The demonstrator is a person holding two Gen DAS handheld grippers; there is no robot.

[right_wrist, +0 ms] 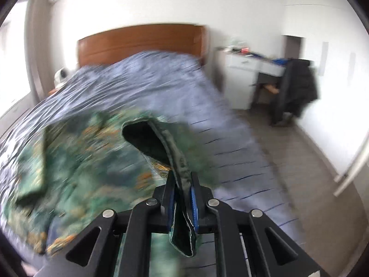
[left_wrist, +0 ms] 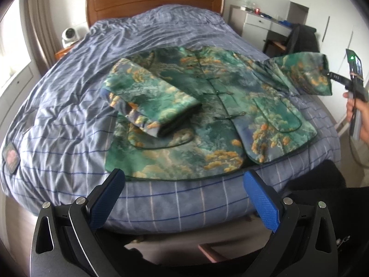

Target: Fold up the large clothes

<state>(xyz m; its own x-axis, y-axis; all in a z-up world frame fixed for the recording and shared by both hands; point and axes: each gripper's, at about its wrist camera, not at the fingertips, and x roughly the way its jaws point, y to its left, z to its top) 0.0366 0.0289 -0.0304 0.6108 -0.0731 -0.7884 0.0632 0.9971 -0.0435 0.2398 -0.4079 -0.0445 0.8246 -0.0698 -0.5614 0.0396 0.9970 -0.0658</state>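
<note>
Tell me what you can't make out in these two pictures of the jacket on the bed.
- Jacket pattern and lie: right wrist view, smeared by motion blur.
- Inside of the folded sleeve: left wrist view, its opening is dark.
- Items on the desk: left wrist view, too small to tell.
- Raised cuff edge: right wrist view, hidden between the right gripper fingers.
- Patch on the duvet: blurred at the fisheye edge.

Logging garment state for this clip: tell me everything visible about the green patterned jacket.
The jacket is glossy, satin-like green and blue fabric with orange-yellow patches, dark piping, knot-button closures down the front and a curved patch pocket. It lies front-up on the blue checked bedspread. One sleeve is folded across the chest. The other sleeve is lifted off the bed, its dark-lined cuff pinched by the right gripper. The left gripper hovers open near the hem.
</note>
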